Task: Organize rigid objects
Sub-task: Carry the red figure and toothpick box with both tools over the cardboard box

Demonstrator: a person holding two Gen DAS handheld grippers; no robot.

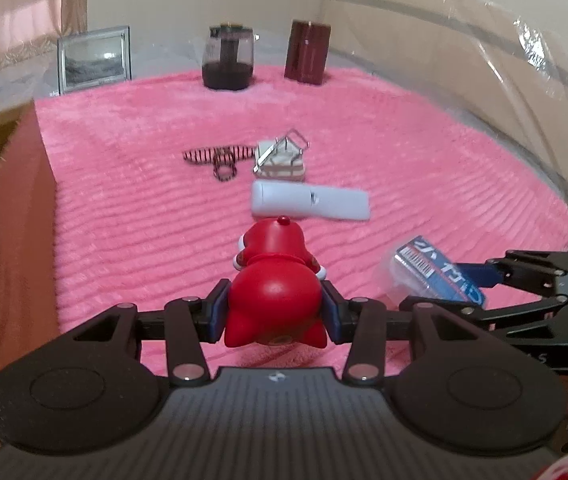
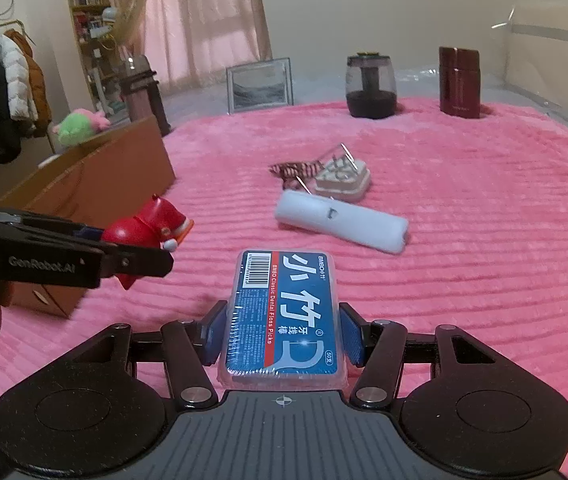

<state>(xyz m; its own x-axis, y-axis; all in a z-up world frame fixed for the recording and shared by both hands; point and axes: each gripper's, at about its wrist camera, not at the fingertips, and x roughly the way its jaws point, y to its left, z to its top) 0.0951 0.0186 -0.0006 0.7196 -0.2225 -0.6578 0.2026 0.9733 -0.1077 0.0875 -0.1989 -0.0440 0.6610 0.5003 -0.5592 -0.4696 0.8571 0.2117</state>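
My left gripper (image 1: 275, 312) is shut on a red toy figure (image 1: 274, 284), its blue pads pressed on the figure's round body, lifted off the pink blanket (image 1: 124, 184). The same figure (image 2: 144, 228) shows at the left of the right wrist view, held in the left gripper (image 2: 140, 252). My right gripper (image 2: 282, 338) is shut on a blue dental floss pick box (image 2: 284, 312), also raised above the blanket (image 2: 484, 280). That box (image 1: 432, 272) appears blurred at the right of the left wrist view.
A white remote (image 1: 310, 202) lies mid-blanket beside a small wire-frame box (image 1: 280, 160) and a striped band (image 1: 216, 156). A dark jar (image 1: 228, 58), a maroon canister (image 1: 308, 52) and a picture frame (image 1: 94, 58) stand at the far edge. An open cardboard box (image 2: 84, 184) sits at the left.
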